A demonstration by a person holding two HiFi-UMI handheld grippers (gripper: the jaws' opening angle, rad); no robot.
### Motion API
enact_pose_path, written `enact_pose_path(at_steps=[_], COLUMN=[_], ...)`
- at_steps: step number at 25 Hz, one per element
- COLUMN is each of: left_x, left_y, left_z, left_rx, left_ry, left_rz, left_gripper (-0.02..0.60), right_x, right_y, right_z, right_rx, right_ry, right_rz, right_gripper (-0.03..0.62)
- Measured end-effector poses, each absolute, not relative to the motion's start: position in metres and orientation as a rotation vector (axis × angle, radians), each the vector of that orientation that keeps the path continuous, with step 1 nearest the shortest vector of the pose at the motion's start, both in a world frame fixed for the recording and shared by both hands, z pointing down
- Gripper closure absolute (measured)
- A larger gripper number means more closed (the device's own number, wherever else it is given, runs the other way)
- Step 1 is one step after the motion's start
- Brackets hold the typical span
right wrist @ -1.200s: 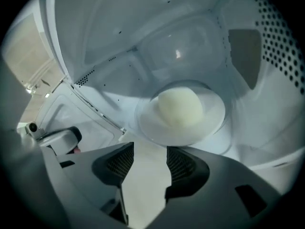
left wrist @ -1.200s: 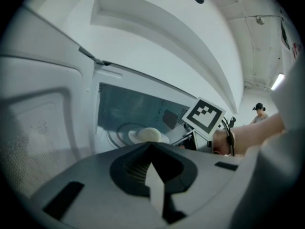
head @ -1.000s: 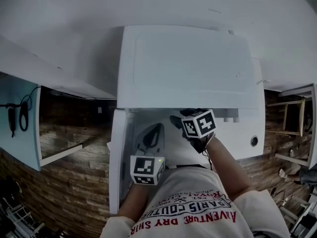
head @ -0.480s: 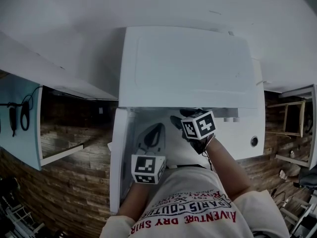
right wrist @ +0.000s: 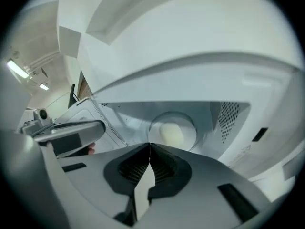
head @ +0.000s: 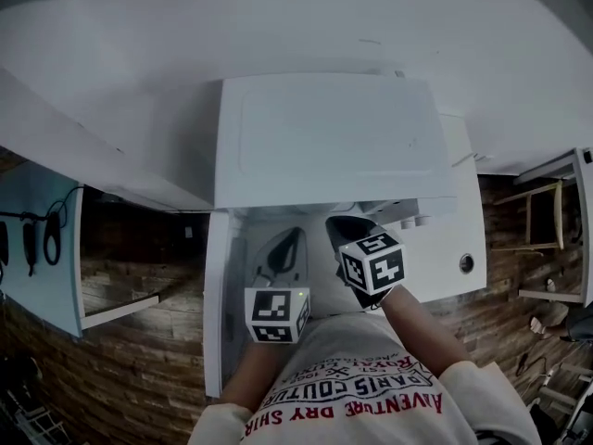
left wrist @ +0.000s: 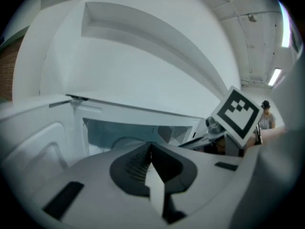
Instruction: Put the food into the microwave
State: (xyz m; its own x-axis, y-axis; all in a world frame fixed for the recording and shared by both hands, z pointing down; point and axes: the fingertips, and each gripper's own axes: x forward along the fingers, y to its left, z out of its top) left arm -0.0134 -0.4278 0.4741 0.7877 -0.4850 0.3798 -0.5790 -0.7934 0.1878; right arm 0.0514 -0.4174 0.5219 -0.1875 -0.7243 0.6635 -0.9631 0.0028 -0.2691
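The right gripper [right wrist: 149,146] has just closed its jaws on nothing; the food [right wrist: 171,133], a pale lump, lies ahead of its tips on the plate [right wrist: 191,124] inside the microwave [right wrist: 233,116]. The left gripper [left wrist: 151,148], jaws also together and empty, points into the same cavity alongside.

Wood-plank floor [head: 139,360], pale blue panel [head: 42,281]; ceiling strip light [left wrist: 275,76]

Microwave cavity [right wrist: 228,120]: white inside, its door [right wrist: 112,128] swung open to the left.
Dish [right wrist: 189,128]: round and clear, sitting on the cavity floor.
Food [right wrist: 172,133]: one pale, rounded piece resting in the dish, near its middle.
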Motion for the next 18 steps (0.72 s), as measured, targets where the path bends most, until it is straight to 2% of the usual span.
enact_pose_path(at_steps=[9, 18], left_x=[0.008, 0.012], left_y=[-0.425, -0.42], left_z=[0.401, 0.373], left_rx=[2.867, 2.945], left_ry=[-0.86, -0.872], left_rz=[0.28, 0.225], left_gripper=[0.575, 0.575], right_x=[0.072, 0.091], right_y=[-0.391, -0.383], right_z=[0.43, 0.366], right_rx=[1.994, 2.131], right_ry=[-2.105, -2.241], right_rz=[0.694, 0.405], right_gripper=[0.582, 0.583])
